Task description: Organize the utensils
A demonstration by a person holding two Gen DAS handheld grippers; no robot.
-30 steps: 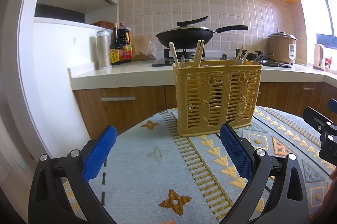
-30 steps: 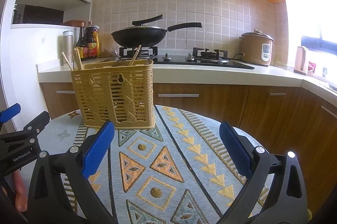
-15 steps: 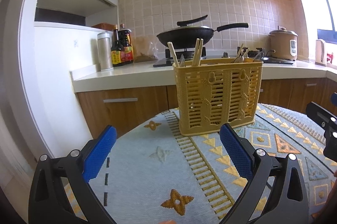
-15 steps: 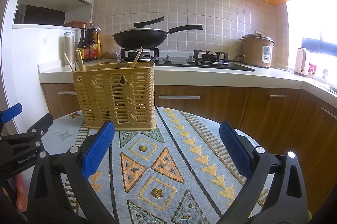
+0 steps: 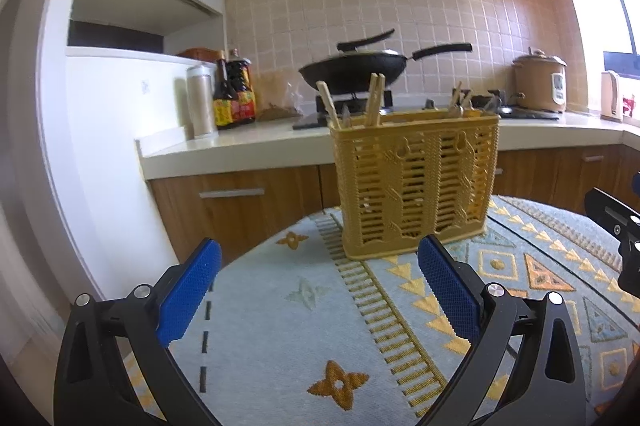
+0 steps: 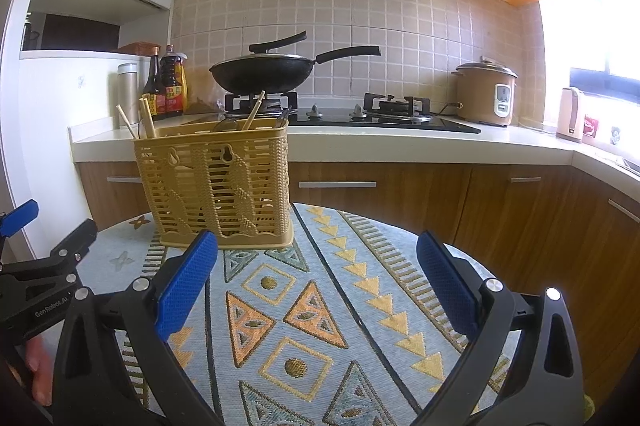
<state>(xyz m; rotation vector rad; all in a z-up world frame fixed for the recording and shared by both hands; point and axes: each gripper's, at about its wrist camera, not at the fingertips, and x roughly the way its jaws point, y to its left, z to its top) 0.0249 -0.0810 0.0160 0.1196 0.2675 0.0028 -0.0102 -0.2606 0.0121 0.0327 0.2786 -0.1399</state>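
Compared with a second ago, both wrist views sit slightly higher and tilted up: the yellow utensil basket (image 5: 414, 185) appears marginally lower against the counter behind it, and neither gripper has closed on anything in the interval.

Left gripper (image 5: 320, 290): jaws spread wide, blue pads (image 5: 188, 292) empty, held above the patterned tablecloth (image 5: 280, 326). The basket stands upright on the cloth just beyond the right pad, apart from it. Wooden chopsticks (image 5: 374, 97) lean out of its left compartment; more utensil tips (image 5: 460, 101) show at the right end, too small to identify.

Right gripper (image 6: 318, 286): jaws likewise spread wide, nothing between the pads. From this view the basket (image 6: 216, 185) stands ahead and to the left, near the left pad but not touching. Chopsticks (image 6: 146, 117) rise at its left end and one more (image 6: 254, 109) leans from the middle, beside dark utensil handles. Part of the left gripper's frame (image 6: 44, 274) enters at the left edge.

Surroundings: black wok (image 6: 262, 73) on the gas hob (image 6: 352, 113), sauce bottles (image 6: 166, 85) and a steel canister (image 6: 127, 89) on the counter, a rice cooker (image 6: 486, 93) to the right, and a kettle (image 6: 570, 113) by the window.
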